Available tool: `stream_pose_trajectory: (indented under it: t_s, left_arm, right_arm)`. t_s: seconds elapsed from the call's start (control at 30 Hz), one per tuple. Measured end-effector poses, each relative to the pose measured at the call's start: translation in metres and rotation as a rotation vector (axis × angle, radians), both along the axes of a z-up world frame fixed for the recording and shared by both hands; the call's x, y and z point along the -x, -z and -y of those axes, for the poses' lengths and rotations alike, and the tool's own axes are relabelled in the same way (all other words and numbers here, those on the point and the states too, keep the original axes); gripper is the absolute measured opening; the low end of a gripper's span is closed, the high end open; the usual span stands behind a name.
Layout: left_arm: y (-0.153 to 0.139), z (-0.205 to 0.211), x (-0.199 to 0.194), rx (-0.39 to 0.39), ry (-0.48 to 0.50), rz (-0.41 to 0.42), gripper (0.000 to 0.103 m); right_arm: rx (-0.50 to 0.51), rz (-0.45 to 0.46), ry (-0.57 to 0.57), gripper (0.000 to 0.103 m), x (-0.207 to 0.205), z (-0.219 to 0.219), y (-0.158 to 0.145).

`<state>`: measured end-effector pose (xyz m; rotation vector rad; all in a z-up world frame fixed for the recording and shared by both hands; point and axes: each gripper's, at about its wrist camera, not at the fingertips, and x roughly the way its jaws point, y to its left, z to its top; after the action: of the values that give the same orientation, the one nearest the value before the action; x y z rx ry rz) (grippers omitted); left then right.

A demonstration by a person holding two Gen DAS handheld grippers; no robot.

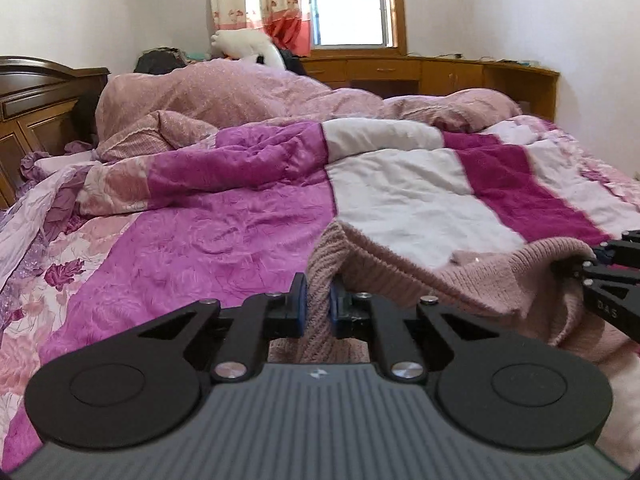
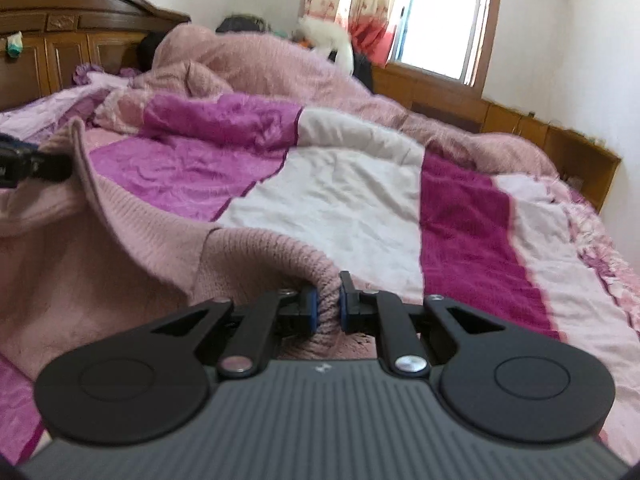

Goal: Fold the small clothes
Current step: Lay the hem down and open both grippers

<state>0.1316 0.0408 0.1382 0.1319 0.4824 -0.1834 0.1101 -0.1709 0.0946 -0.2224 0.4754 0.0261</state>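
Observation:
A pink knitted sweater (image 1: 420,276) lies on the bed, its near edge lifted between both grippers. My left gripper (image 1: 318,300) is shut on one ribbed corner of it. My right gripper (image 2: 329,304) is shut on the other corner of the same sweater (image 2: 120,248). The knit sags between the two holds. The right gripper also shows at the right edge of the left wrist view (image 1: 592,268), and the left gripper at the left edge of the right wrist view (image 2: 48,166).
The bed is covered by a purple, white and magenta patchwork quilt (image 1: 240,224). A heaped pink duvet (image 1: 224,96) lies at the far side. A wooden headboard (image 2: 80,20) stands left, low wooden cabinets (image 1: 440,70) under the window.

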Motion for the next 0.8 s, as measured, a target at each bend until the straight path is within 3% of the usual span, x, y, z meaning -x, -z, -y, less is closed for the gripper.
stream_pose_trajectory:
  t_s: [0.23, 0.43, 0.57, 0.63, 0.73, 0.8]
  left_arm:
    - [0.048, -0.001, -0.048, -0.062, -0.046, -0.075, 0.012]
    - [0.090, -0.011, -0.078, -0.039, -0.091, -0.206, 0.014]
    - [0.086, -0.014, -0.080, -0.002, -0.085, -0.227, 0.026]
    - [0.076, -0.019, -0.079, 0.044, -0.070, -0.239, 0.030]
    - [0.057, -0.025, -0.069, 0.059, -0.062, -0.212, 0.044]
    - [0.044, -0.027, -0.057, 0.053, -0.063, -0.187, 0.049]
  right_arm:
    - [0.075, -0.089, -0.035, 0.014, -0.041, -0.009, 0.034]
    - [0.040, -0.119, -0.050, 0.016, -0.051, -0.002, 0.049]
    - [-0.018, -0.127, -0.074, 0.019, -0.048, 0.009, 0.041]
    - [-0.064, -0.130, -0.066, 0.030, -0.044, 0.016, 0.034]
    - [-0.104, -0.111, -0.058, 0.042, -0.033, 0.024, 0.024]
    - [-0.118, -0.095, -0.055, 0.044, -0.024, 0.029, 0.016]
